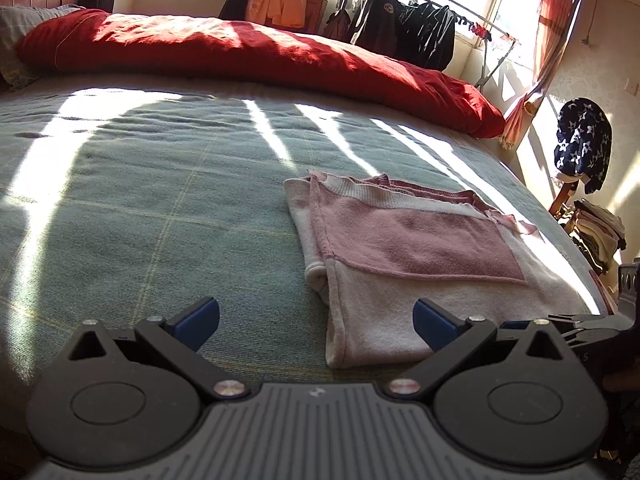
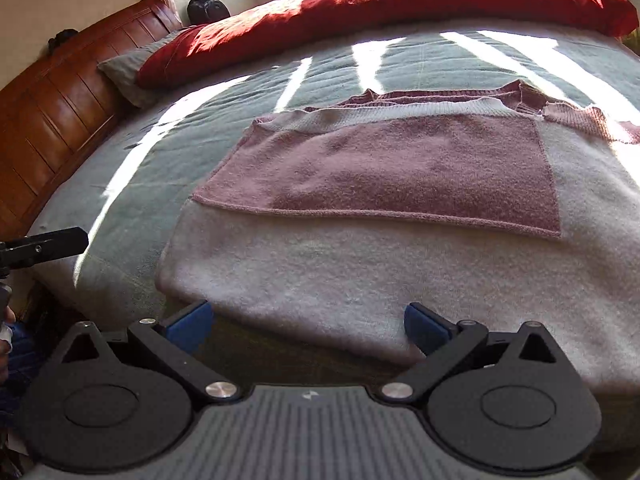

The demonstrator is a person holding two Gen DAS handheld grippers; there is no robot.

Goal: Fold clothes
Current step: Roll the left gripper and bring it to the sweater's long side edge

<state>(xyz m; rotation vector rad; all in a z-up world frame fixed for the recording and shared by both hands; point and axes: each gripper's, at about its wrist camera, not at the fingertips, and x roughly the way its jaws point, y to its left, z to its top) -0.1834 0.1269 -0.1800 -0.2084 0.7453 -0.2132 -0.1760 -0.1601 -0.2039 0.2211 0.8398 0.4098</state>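
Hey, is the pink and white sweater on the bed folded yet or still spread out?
Folded. The sweater lies as a compact layered rectangle on the green blanket, with no sleeves sticking out.

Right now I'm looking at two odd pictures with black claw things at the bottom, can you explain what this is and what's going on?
Those claws are two handheld grippers, one in each of a person's hands; no robot arm is involved. Each carries a wide-angle camera looking forward along its two blue-tipped fingers. One picture comes from the left gripper, the other from the right gripper. Both stand open and hold nothing. They point at a bed covered by a green blanket, on which a pink and white sweater lies partly folded. A rolled red duvet lies along the far side. Clothes hang on a drying rack by the window.
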